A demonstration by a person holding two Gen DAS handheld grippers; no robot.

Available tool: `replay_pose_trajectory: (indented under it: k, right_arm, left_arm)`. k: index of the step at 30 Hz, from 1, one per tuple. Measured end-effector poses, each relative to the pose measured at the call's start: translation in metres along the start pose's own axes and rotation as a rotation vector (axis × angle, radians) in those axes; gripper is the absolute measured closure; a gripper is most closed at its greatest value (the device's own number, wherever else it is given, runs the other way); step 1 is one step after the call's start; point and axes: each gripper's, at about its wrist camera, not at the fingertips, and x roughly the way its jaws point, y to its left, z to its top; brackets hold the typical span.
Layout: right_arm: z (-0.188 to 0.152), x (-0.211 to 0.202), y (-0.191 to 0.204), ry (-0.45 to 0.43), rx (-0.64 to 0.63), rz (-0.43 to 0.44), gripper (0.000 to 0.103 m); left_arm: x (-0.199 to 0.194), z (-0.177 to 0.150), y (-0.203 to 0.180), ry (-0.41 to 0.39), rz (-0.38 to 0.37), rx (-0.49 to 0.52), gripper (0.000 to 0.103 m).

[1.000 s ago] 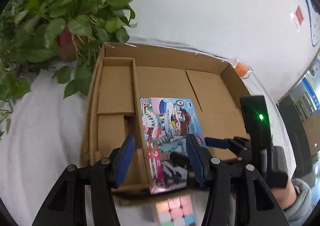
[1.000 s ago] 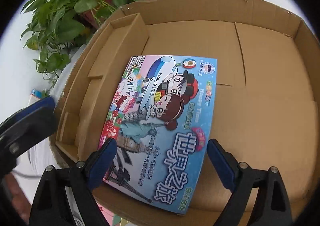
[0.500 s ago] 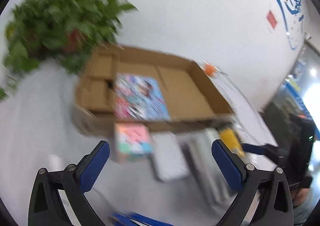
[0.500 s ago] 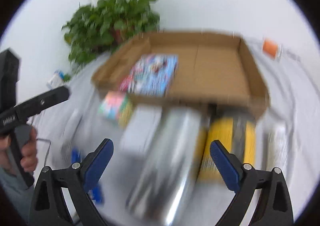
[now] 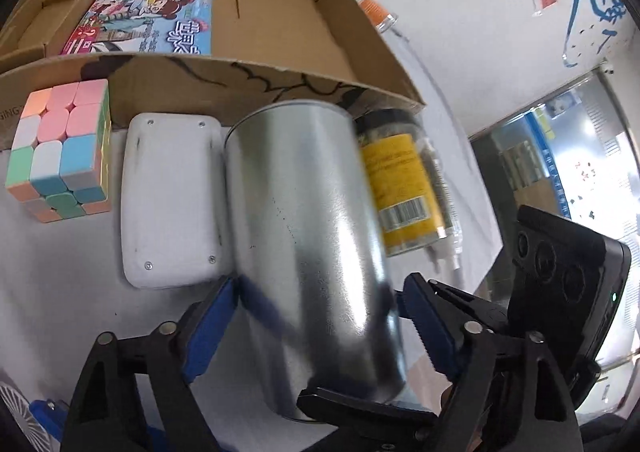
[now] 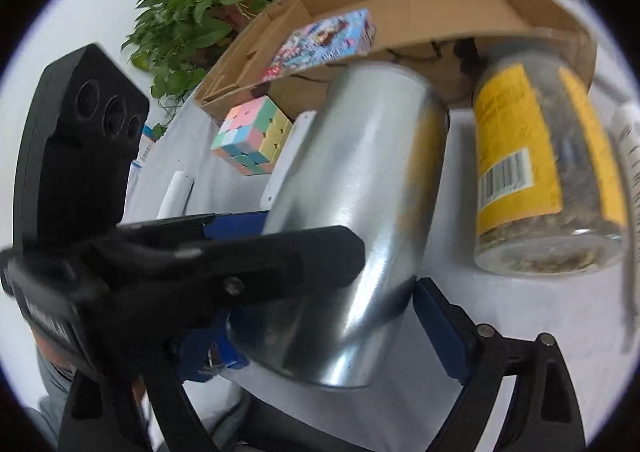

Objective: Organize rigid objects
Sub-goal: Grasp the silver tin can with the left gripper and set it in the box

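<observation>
A shiny metal can (image 5: 308, 236) lies on its side on the white cloth in front of the cardboard box (image 5: 280, 76). My left gripper (image 5: 316, 324) straddles the can's near end, blue pads at both sides; whether they touch it is unclear. My right gripper (image 6: 320, 328) also brackets the same can (image 6: 360, 220) from the other side, jaws wide. A colourful game box (image 5: 148, 20) lies flat inside the cardboard box.
A pastel puzzle cube (image 5: 60, 152), a white plastic case (image 5: 168, 196) and a yellow-labelled jar (image 5: 404, 180) lie beside the can. An orange-capped bottle (image 5: 376, 12) lies behind the box. A potted plant (image 6: 208, 8) stands at the back left.
Both grippers pulled back out of the cardboard box, leaving the game box inside, then dropped low around the metal can in front of it.
</observation>
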Motion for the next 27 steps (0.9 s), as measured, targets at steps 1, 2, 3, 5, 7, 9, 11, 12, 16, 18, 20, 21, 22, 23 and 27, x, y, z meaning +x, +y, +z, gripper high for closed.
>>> replay_pose_trajectory:
  k: [1, 2, 3, 5, 7, 9, 11, 12, 16, 18, 20, 21, 22, 23, 27]
  right_arm:
    - [0.000, 0.005, -0.003, 0.008, 0.022, 0.015, 0.010]
    - [-0.001, 0.009, -0.002, 0.008, 0.027, 0.016, 0.009]
    - [-0.002, 0.011, 0.001, 0.003, 0.024, 0.009, 0.009]
    - [-0.004, 0.010, 0.009, -0.013, 0.009, -0.015, 0.010]
    - [-0.002, -0.004, 0.018, -0.051, -0.010, -0.018, 0.010]
    - [0.009, -0.026, 0.033, -0.112, -0.056, -0.027, 0.010]
    - [0.027, -0.050, 0.049, -0.185, -0.116, -0.039, 0.010]
    - [0.041, -0.063, 0.057, -0.220, -0.154, -0.043, 0.010]
    - [0.113, -0.081, 0.068, -0.270, -0.239, -0.044, 0.010]
    - [0.151, -0.075, 0.064, -0.235, -0.236, -0.040, 0.010]
    - [0.178, -0.062, 0.054, -0.188, -0.232, -0.039, 0.010]
    - [0.189, -0.052, 0.047, -0.165, -0.221, -0.032, 0.011]
    - [0.195, -0.044, 0.040, -0.139, -0.209, -0.032, 0.011]
    - [0.201, -0.033, 0.033, -0.114, -0.192, -0.031, 0.011]
    - [0.210, 0.009, -0.004, -0.010, -0.132, -0.040, 0.011]
  left_arm:
    - [0.000, 0.000, 0.000, -0.004, -0.008, 0.003, 0.023]
    - [-0.001, -0.002, -0.001, -0.007, -0.005, 0.010, 0.023]
    - [-0.002, -0.003, -0.002, -0.010, -0.003, 0.012, 0.024]
    - [-0.010, -0.005, -0.003, -0.034, 0.002, 0.030, 0.025]
    - [-0.025, -0.006, -0.014, -0.082, 0.001, 0.053, 0.025]
    - [-0.051, -0.001, -0.030, -0.156, -0.008, 0.092, 0.025]
    - [-0.080, 0.016, -0.051, -0.247, -0.007, 0.146, 0.025]
    - [-0.093, 0.027, -0.061, -0.287, 0.002, 0.176, 0.025]
    - [-0.121, 0.090, -0.074, -0.348, 0.036, 0.218, 0.025]
    - [-0.116, 0.126, -0.066, -0.335, 0.029, 0.194, 0.025]
    - [-0.103, 0.155, -0.051, -0.307, 0.014, 0.146, 0.025]
    - [-0.093, 0.169, -0.042, -0.286, 0.003, 0.123, 0.026]
    - [-0.082, 0.180, -0.030, -0.259, -0.016, 0.092, 0.026]
    - [-0.070, 0.191, -0.020, -0.236, -0.032, 0.060, 0.026]
    - [-0.024, 0.203, 0.026, -0.133, -0.070, -0.038, 0.026]
